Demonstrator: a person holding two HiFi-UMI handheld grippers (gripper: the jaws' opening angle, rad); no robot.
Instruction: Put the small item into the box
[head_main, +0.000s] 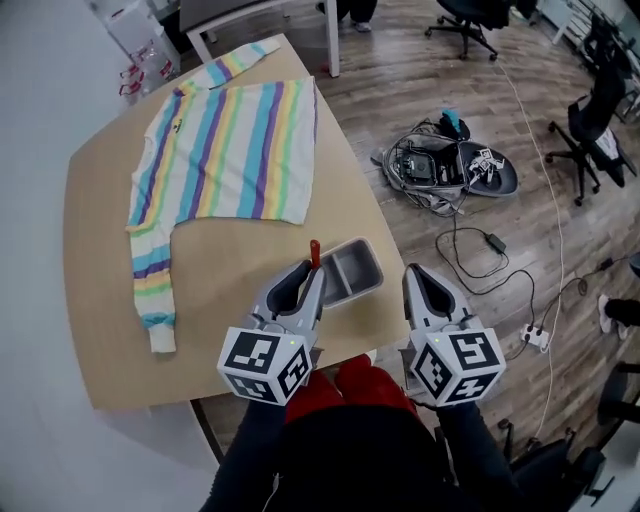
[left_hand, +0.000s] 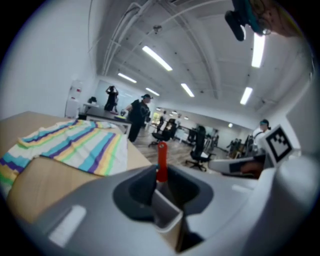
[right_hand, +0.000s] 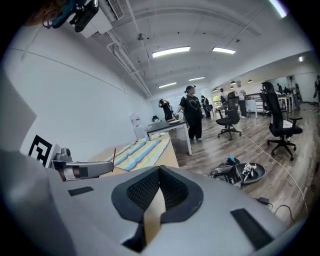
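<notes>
At the near edge of the table (head_main: 100, 250), my left gripper (head_main: 311, 268) is clamped tight on the red item (head_main: 314, 252), which pokes up past the tips right by the left rim of the grey 2-slot box (head_main: 362, 262). Can't tell if it's over the box or just beside it. My right gripper (head_main: 416, 272) is closed on nothing, out over the floor. Striped sweater (head_main: 225, 150) lies beyond the box. Cable tangle (head_main: 440, 170) and chairs (head_main: 592, 120) are on the floor.
</notes>
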